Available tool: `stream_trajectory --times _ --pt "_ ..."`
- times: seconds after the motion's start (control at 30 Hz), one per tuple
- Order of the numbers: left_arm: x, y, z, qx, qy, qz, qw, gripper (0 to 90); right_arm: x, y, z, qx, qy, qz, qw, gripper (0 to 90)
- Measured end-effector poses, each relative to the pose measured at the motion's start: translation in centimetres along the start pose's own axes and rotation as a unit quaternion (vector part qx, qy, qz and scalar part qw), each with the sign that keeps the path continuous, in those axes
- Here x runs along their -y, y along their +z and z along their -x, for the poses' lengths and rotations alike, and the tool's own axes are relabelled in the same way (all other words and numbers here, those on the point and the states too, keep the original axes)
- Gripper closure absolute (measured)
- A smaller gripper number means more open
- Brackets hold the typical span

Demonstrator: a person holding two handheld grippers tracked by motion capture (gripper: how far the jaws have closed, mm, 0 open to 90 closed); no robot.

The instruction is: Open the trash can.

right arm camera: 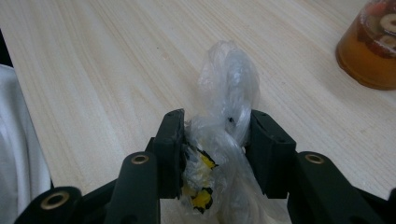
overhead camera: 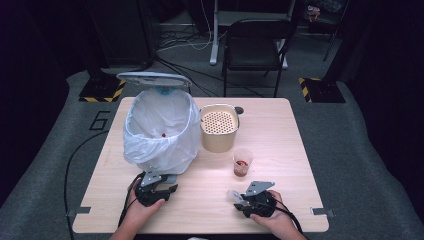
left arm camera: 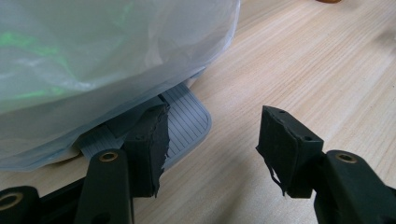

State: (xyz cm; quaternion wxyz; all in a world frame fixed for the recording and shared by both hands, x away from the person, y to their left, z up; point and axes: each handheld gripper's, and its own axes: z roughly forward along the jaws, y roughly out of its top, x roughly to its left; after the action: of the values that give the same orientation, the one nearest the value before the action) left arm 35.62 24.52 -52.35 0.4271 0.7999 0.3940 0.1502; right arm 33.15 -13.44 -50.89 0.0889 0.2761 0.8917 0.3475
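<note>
Clearly the crumpled plastic wrapper, near right on the bench, is light, soft and slippery; the right tongs pinch its bunched middle. Left tongs gape empty beside the bin's pedal.

The wooden table carries one pedal bin lined with a white translucent plastic bag, its one grey lid raised. There is one cream-coloured round pot with a perforated insert, one clear plastic cup of brownish liquid and one crumpled clear plastic wrapper with yellow bits inside. Two black handheld grippers are present: the left gripper and the right gripper. One black folding chair stands behind the table.
</note>
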Motion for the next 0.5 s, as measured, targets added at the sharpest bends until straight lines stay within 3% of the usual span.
stream_trajectory --times 0.33,0.5 --pt "0.02 0.08 -0.02 0.0 -0.008 0.007 0.9999 42.8 -0.09 -0.4 0.47 0.004 0.01 0.002 0.9999 61.3" --pt "-0.02 0.05 -0.06 0.002 -0.007 0.005 1.0 42.8 -0.49 -0.9 0.4 0.001 0.016 0.019 0.9997 61.4"
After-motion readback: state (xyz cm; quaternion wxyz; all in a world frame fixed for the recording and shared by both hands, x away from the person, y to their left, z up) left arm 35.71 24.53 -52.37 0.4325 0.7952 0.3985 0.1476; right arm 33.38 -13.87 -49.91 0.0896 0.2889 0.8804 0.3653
